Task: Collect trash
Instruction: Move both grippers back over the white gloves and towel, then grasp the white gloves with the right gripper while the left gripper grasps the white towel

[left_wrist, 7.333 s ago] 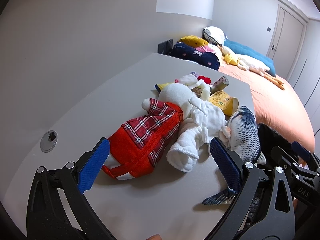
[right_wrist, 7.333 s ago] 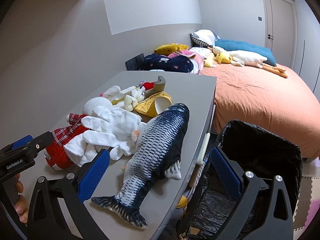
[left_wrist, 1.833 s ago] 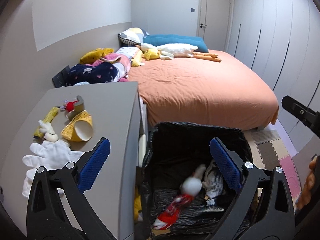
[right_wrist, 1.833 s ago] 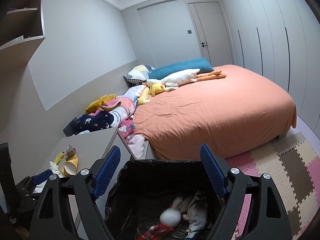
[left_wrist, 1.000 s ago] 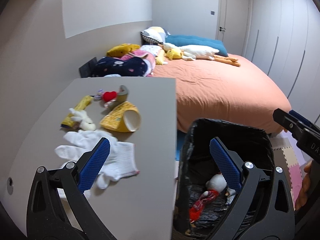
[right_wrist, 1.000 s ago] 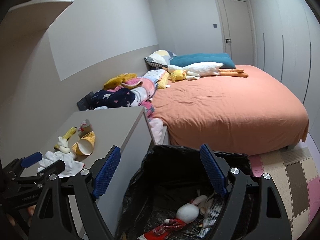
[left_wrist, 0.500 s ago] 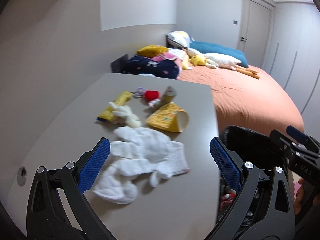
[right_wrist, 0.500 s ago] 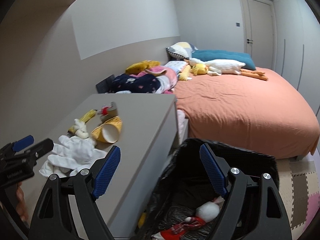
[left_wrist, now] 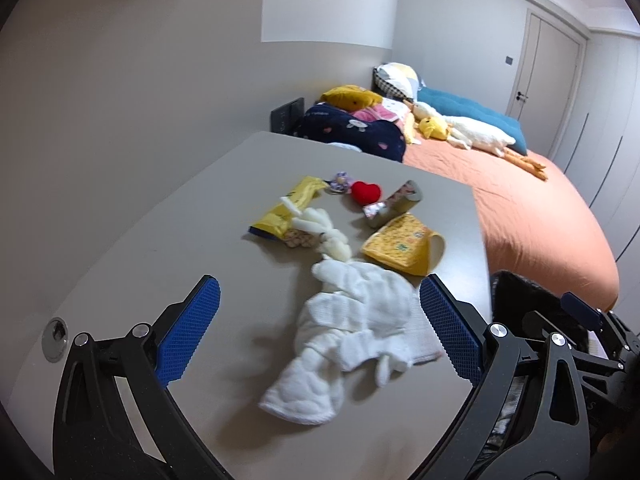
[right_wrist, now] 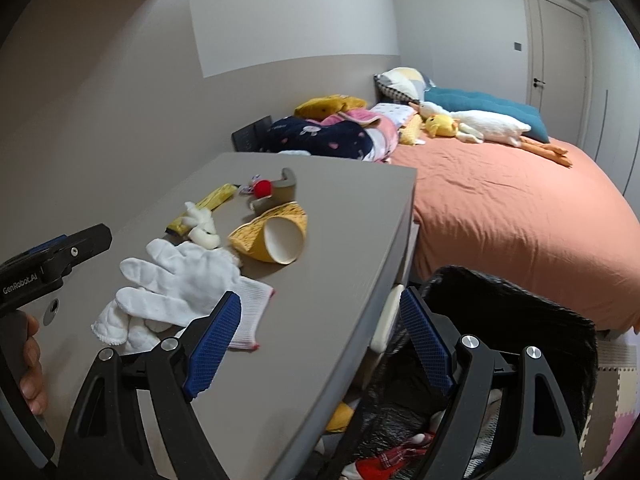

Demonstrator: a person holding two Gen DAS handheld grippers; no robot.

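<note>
The left gripper point(left_wrist: 320, 332) hangs over the grey table point(left_wrist: 168, 256) with its blue-padded jaws spread wide and nothing between them; the white gloves point(left_wrist: 352, 320) lie on the tabletop in the gap they frame. In the right wrist view its black body shows the white lettering "GenRobot.AI". The right gripper point(right_wrist: 320, 340) is likewise released and empty, straddling the table's edge, one pad over the glove cuff, the other over the black trash bag point(right_wrist: 520, 312). Beyond the gloves lie a yellow paper cup point(left_wrist: 404, 250) on its side, a small white plush point(left_wrist: 320, 232), a yellow wrapper point(left_wrist: 286, 208) with unreadable print, a red heart point(left_wrist: 365, 192) and a cardboard tube point(left_wrist: 396, 202). Red plaid fabric point(right_wrist: 392, 458) lies inside the bag.
</note>
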